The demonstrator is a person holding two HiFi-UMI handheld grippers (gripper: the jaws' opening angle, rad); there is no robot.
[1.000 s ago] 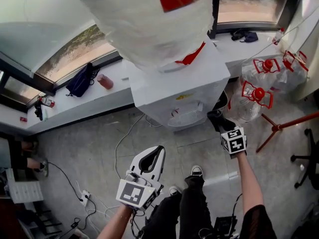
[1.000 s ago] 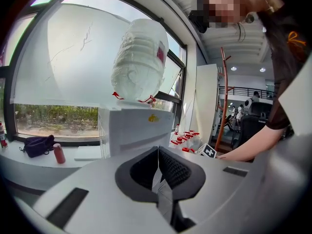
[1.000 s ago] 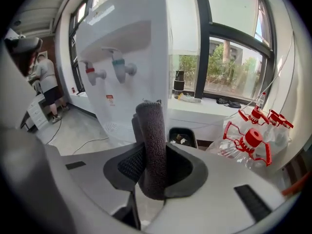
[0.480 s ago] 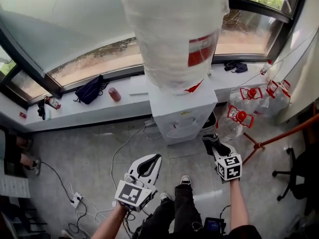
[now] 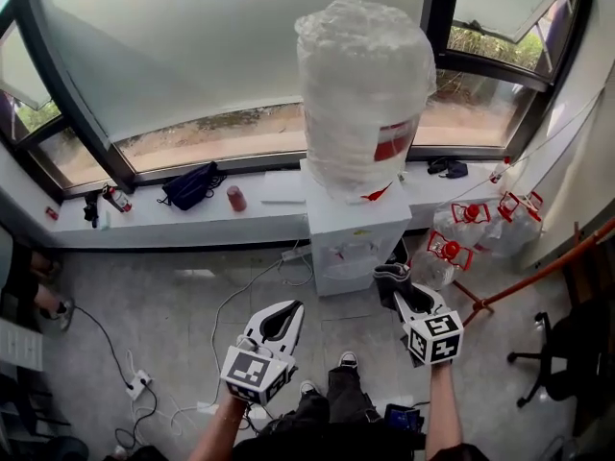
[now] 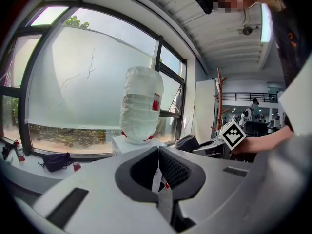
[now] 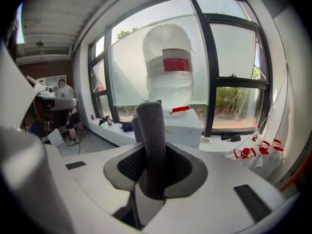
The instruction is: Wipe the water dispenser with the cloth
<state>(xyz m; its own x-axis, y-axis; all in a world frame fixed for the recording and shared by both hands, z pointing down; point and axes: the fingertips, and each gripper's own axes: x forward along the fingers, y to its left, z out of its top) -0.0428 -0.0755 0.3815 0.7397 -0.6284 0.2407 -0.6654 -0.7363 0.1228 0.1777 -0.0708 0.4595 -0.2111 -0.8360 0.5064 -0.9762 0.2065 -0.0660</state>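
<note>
Right gripper (image 7: 155,165) first: its fingers are clamped on a dark grey cloth (image 7: 152,145), rolled thick and standing up out of the grip. In the head view that cloth (image 5: 390,275) hangs in front of the lower face of the white water dispenser (image 5: 357,230), seemingly short of touching it. The left gripper (image 6: 158,153) is low and to the side, fingers pressed together with nothing between them.

Now the print. The big bottle (image 5: 365,104) on top of the dispenser is wrapped in cloudy plastic film and wears a red label (image 7: 176,64); whatever is written on it is too blurred to read. A small yellowish mark on the dispenser front (image 5: 352,218) is just as illegible. The marker cube (image 5: 430,338) on the right gripper shows black-and-white squares, no letters.

Empty bottles with red caps (image 5: 450,249) lie on the floor beside the dispenser, partly tucked behind it. On the window sill (image 5: 144,221) sit a dark bag (image 5: 190,186) and a small red container (image 5: 235,198), too small to name. The person's arms and legs are cut off at the bottom edge.
</note>
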